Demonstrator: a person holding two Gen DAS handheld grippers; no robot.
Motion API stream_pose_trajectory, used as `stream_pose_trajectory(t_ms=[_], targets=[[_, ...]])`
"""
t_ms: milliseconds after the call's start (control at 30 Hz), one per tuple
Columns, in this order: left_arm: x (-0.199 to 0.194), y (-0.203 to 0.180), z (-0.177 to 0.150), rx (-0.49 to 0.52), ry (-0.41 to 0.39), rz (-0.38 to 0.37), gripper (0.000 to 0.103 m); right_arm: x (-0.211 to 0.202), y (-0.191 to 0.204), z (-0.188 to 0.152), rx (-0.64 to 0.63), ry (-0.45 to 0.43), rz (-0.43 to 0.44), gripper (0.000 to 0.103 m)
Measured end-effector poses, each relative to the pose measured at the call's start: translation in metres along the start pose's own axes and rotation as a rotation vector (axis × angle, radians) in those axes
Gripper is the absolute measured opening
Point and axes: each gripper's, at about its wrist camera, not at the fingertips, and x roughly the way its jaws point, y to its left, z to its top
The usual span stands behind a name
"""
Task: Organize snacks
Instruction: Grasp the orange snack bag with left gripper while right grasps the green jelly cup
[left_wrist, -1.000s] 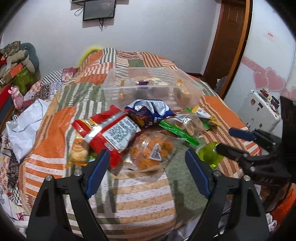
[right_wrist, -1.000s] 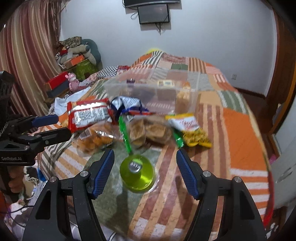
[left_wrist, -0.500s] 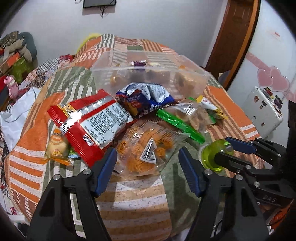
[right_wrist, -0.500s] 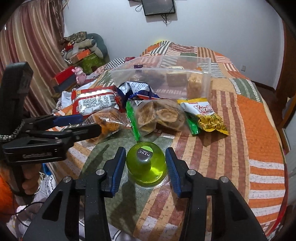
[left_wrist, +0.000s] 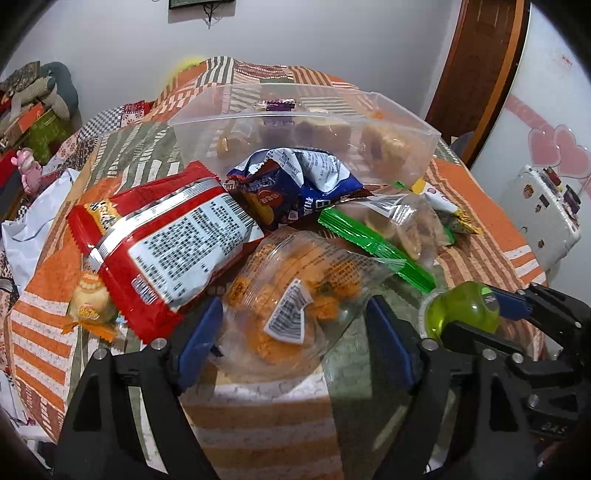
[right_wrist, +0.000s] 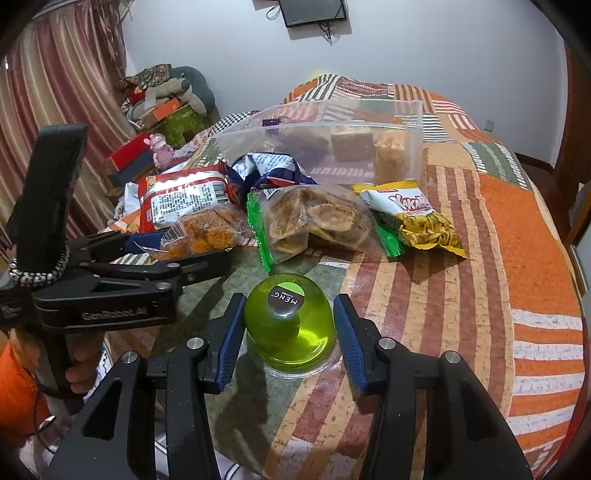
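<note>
A patchwork bed (right_wrist: 498, 236) in orange, green and striped squares fills both views and carries every snack. Toward the upper middle of each frame sits a clear plastic container (left_wrist: 399, 122), already holding a few wrapped cakes and biscuits. In front of it the loose packets crowd together: a red packet (left_wrist: 159, 236) at centre left of the left wrist view, a crumpled blue packet (left_wrist: 295, 184) behind it, a clear bag with green ends (right_wrist: 317, 221) full of round biscuits at the centre of the right wrist view, and a yellow chip bag (right_wrist: 417, 218) just to its right.

The left tool (left_wrist: 295, 332) sits at the bottom of its own view with its jaws wide apart; they have just been opening. A clear bag of orange snacks (left_wrist: 295, 291) lies between the blue pads, which do not press on it.

The right tool (right_wrist: 290, 332), at lower centre of its view, has just eased open a little. Its blue pads flank a green jelly cup (right_wrist: 291, 328), standing upside down on the bed; the left pad touches the cup, while the right pad shows a thin gap.
</note>
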Motion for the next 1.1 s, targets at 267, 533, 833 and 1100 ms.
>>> stream_pose_trajectory(t_ms=[267, 533, 833, 1100], targets=[[0.006, -0.001, -0.001, -0.015, -0.022, 0.011, 0.073, -0.01, -0.011, 0.0, 0.042, -0.032, -0.017, 0.044], [-0.012, -0.005, -0.008, 0.035, -0.056, 0.007, 0.055, -0.021, -0.02, 0.007, 0.065, -0.066, -0.034, 0.044], [-0.04, -0.001, -0.005, 0.011, -0.106, -0.035, 0.054, -0.037, -0.022, 0.023, 0.066, -0.117, -0.059, 0.044], [-0.061, 0.002, 0.012, -0.004, -0.165, -0.049, 0.054, -0.045, -0.024, 0.044, 0.063, -0.17, -0.064, 0.044]])
